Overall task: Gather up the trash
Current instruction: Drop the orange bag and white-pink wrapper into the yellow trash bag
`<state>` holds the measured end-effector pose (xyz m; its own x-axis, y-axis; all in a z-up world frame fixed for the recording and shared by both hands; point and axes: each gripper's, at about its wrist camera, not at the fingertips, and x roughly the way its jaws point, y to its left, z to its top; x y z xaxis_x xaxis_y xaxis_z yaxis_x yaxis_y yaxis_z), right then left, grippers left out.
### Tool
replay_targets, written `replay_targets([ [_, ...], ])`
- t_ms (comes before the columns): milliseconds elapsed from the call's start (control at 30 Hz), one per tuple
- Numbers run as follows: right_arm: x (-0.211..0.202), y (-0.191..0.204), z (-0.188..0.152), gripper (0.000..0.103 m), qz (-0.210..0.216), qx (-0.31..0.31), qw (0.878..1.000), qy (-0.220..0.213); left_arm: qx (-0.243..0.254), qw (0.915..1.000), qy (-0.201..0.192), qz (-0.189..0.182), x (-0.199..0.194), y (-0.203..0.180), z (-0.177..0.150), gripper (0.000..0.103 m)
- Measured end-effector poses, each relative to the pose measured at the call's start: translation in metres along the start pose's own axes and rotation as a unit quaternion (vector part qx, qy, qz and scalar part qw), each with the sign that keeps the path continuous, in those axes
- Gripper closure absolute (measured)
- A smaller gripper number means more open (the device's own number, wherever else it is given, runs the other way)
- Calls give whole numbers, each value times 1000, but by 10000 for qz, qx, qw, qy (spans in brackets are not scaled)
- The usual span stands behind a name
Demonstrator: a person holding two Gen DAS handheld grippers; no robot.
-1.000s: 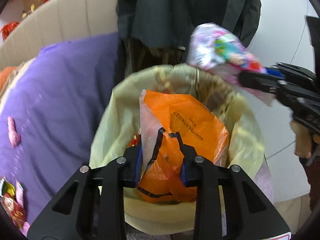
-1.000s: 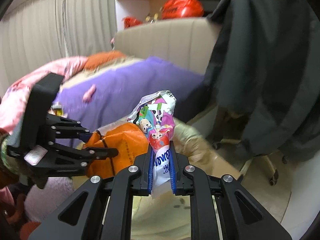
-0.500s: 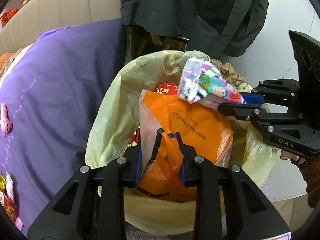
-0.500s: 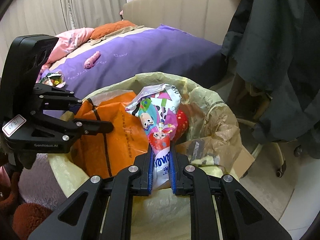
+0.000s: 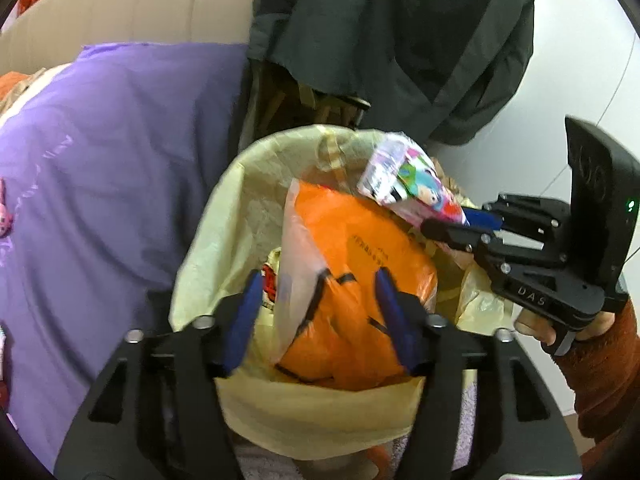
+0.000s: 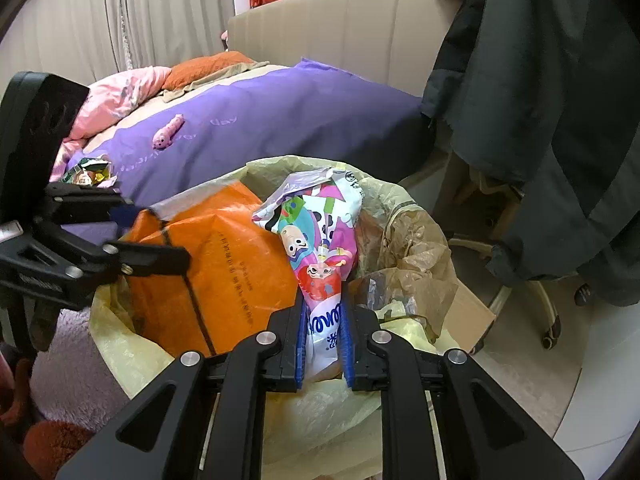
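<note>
Since half a second ago, your left gripper [image 5: 316, 312] has let go of the orange bag [image 5: 360, 264]: its blue-padded fingers now stand spread, one to each side of the bag's neck, touching nothing that can be confirmed. That bag sits inside the bin liner [image 5: 224, 216], filling its near half. Your right gripper [image 6: 323, 332] has come lower and remains clamped on the snack wrapper [image 6: 320, 240], gripping it at its lower white end. Note the wrapper's long axis: it runs straight out from the jaws, up and away, with its crumpled top leaning over the liner's mouth between the orange bag and the brown crumpled plastic [image 6: 408, 248]. That gap lies directly ahead of and below the right gripper, so the right hand is the one placed for the drop. Judged from this, releasing there should land it inside; a light wrapper may catch on the bag's shoulder.
</note>
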<state>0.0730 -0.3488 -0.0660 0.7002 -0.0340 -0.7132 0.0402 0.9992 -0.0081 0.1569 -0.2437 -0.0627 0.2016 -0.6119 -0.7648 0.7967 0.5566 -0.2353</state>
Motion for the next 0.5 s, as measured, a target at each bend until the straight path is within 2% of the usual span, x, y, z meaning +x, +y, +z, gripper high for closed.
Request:
replay_targets([
  [67, -2, 0, -1, 63, 55, 29, 10000, -34, -41, 9999, -111, 34, -10, 2, 1, 40],
  [133, -6, 0, 0, 58, 64, 64, 9999, -103, -170, 9995, -256, 52, -22, 7, 3, 37],
  [500, -44, 23, 8, 57, -56, -6, 9987, -505, -425, 9937, -901, 506, -83, 27, -11, 36],
])
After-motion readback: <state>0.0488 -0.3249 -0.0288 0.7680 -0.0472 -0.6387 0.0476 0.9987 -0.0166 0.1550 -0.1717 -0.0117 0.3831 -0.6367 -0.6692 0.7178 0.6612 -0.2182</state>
